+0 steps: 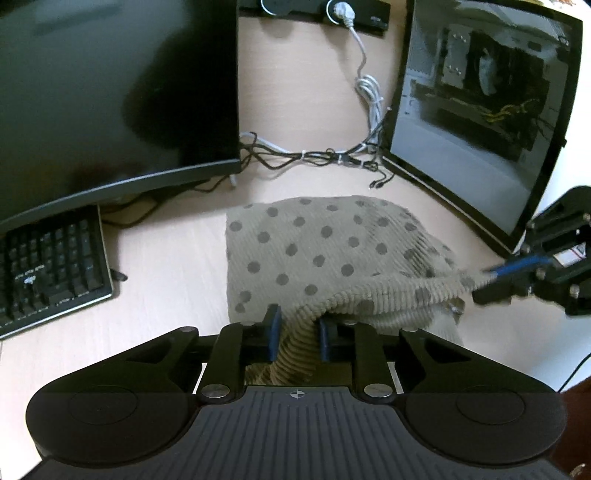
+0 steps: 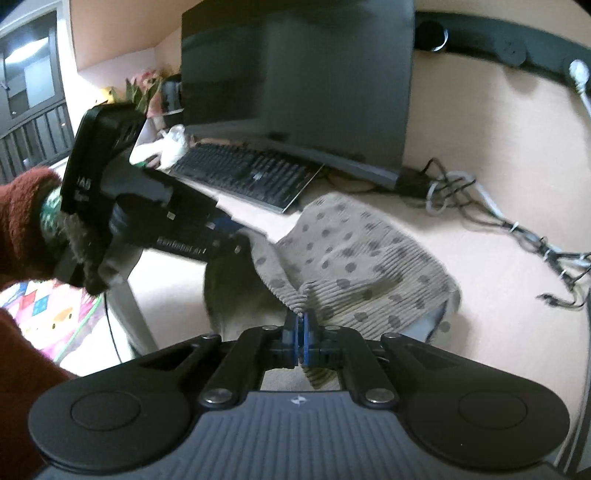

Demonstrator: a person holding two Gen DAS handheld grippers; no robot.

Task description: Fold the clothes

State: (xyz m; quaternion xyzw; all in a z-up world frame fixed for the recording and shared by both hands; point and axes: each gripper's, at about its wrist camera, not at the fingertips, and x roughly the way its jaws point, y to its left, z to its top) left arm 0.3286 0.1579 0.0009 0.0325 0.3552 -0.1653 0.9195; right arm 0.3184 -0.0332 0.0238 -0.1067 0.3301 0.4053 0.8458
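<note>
A beige ribbed garment with grey polka dots [image 1: 314, 243] lies bunched on the pale desk [image 1: 166, 280]. My left gripper [image 1: 298, 334] is shut on a thick fold of its near edge, which fills the gap between the blue pads. In the right wrist view the same garment [image 2: 351, 258] drapes from my right gripper [image 2: 303, 328], whose jaws are pressed together on a thin ribbed edge. The right gripper [image 1: 484, 278] also shows at the right of the left wrist view, pinching the cloth's corner. The left gripper [image 2: 238, 240] reaches into the cloth's left side, held by a hand in a red sleeve [image 2: 22, 221].
A dark monitor [image 1: 110, 92] and black keyboard [image 1: 48, 266] stand to the left. A glass-sided computer case [image 1: 480, 110] stands to the right. Tangled cables [image 1: 314, 155] run along the back below a power strip [image 1: 314, 11]. The desk edge [image 2: 122, 280] drops off at the near left.
</note>
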